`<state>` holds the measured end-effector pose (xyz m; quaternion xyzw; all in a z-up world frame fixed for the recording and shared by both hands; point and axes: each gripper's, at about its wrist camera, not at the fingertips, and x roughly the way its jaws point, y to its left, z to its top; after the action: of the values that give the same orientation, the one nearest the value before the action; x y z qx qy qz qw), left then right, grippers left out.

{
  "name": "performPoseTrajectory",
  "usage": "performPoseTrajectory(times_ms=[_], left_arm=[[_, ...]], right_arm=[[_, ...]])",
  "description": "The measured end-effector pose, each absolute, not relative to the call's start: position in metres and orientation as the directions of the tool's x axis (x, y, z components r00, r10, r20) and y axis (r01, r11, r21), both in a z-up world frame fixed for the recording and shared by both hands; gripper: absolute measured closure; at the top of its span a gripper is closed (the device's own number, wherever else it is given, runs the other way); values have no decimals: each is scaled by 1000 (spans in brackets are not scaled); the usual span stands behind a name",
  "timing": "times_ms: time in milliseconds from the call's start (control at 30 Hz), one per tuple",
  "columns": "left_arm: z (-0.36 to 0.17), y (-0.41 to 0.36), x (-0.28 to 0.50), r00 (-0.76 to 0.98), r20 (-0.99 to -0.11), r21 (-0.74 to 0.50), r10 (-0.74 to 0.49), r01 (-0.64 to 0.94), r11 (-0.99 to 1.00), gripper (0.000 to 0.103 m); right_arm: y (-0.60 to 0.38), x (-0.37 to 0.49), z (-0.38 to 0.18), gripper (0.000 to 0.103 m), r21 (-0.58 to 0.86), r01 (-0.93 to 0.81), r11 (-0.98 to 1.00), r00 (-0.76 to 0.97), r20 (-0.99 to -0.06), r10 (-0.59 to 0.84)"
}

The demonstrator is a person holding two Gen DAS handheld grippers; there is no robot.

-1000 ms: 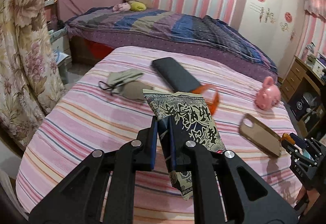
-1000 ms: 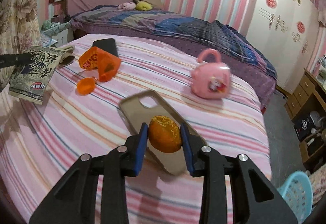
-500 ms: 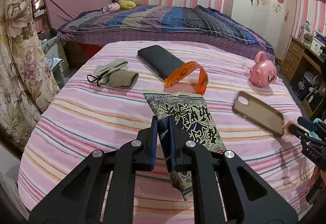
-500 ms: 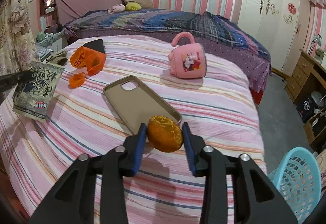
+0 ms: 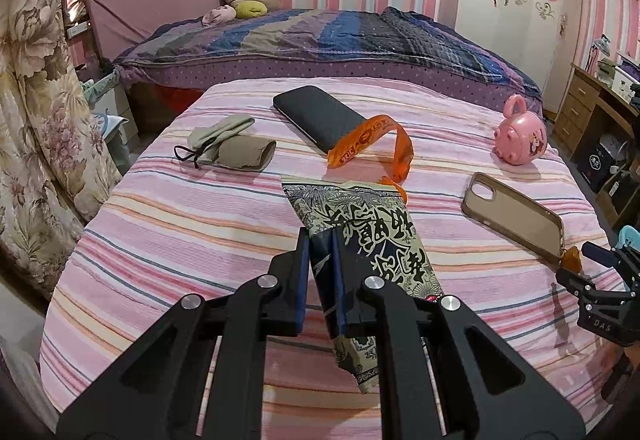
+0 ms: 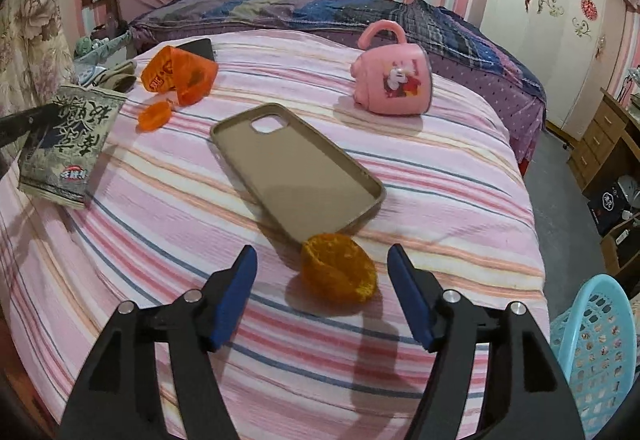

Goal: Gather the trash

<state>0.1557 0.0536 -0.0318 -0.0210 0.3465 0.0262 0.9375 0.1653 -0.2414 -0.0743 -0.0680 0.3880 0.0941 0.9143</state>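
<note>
Left hand-held gripper [image 5: 320, 280]: clamped on black-and-cream printed snack wrapper [image 5: 360, 236], above pink striped bed [image 5: 180, 220] | Right hand-held gripper [image 6: 322, 294]: jaws just opening, wide, clear of orange peel cup [image 6: 338, 274] lying between them, touching tan phone case [image 6: 296, 167]

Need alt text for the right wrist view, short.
The right gripper stands open around an orange peel on the striped bedspread, its jaws having just opened. Beyond lie a phone case and a pink mug.
</note>
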Motion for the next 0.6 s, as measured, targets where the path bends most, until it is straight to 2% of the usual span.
performPoseTrajectory(times_ms=[67,200,333,600], left_arm=[[-32,53,154,757,-653,-32,24,-59,998,93],[-36,48,149,751,-660,-58,-6,-43,997,93],[-37,33,142,750,-661,-65,-27,-21,998,93],[-9,-26,120,810,-584,-7,-48,54,998,93]], right_arm=[[-244,164,-78,37,-31,-221,975,676,-726,130],[-250,165,-80,59,3,-236,972,660,-734,162],[-258,161,-77,72,16,-239,971,682,-709,180],[-282,138,-55,75,-40,-215,976,748,-649,138]])
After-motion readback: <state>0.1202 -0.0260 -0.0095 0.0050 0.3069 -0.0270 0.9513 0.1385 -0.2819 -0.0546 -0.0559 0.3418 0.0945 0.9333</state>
